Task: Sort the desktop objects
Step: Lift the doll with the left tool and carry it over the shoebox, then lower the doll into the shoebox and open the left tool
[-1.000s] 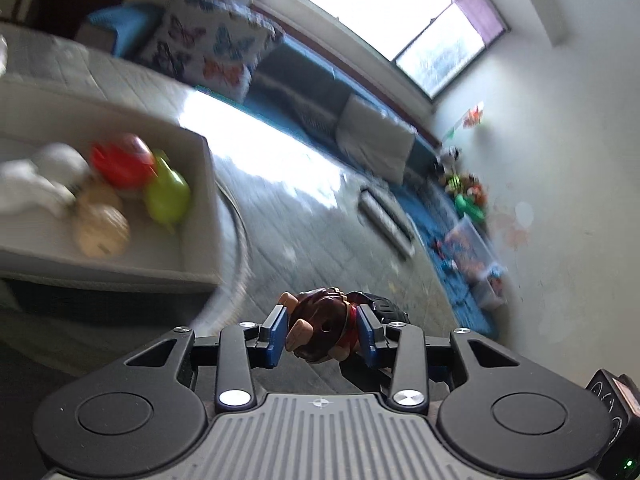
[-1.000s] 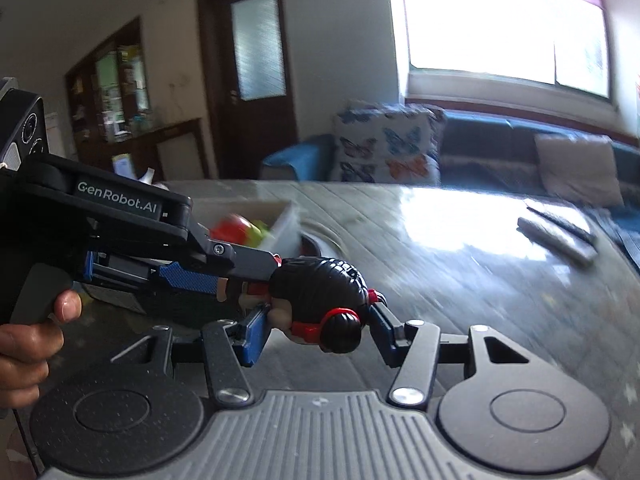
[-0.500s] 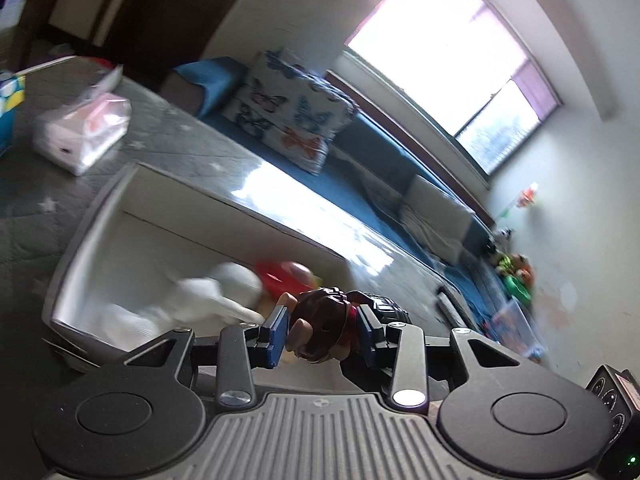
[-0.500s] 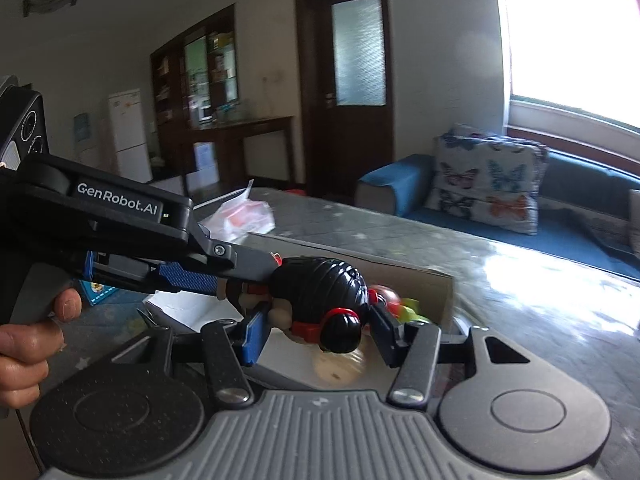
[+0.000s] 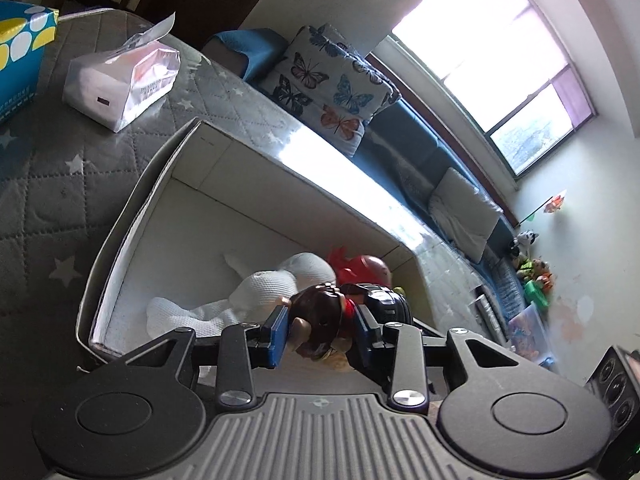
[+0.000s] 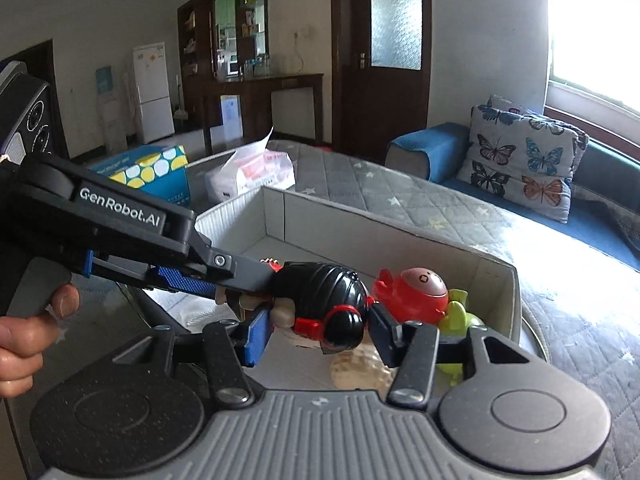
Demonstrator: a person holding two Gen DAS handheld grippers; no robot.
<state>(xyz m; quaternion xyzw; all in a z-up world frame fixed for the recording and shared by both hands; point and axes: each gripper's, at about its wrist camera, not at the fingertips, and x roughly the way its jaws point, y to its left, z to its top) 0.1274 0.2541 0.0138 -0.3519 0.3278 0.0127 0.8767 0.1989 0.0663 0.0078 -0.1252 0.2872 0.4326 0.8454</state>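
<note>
A small doll with black hair and red bands (image 6: 320, 304) is held between both grippers above the open grey box (image 6: 400, 224). My right gripper (image 6: 316, 330) is shut on the doll's head. My left gripper (image 5: 320, 330) is shut on the same doll (image 5: 324, 320) from the other side; it shows in the right wrist view as the black arm (image 6: 120, 236). In the box (image 5: 132, 216) lie a white plush (image 5: 264, 288), a red toy (image 6: 416, 292), a green toy (image 6: 460, 320) and a shell (image 6: 360, 368).
The box stands on a grey quilted star-pattern table cover (image 5: 48, 168). A tissue pack (image 5: 120, 80) and a blue dotted box (image 5: 20, 52) lie beyond it. A butterfly cushion (image 6: 524, 156) sits on a blue sofa.
Both grippers have carried the doll from over the bare table to over the box. The grip on the doll is unchanged.
</note>
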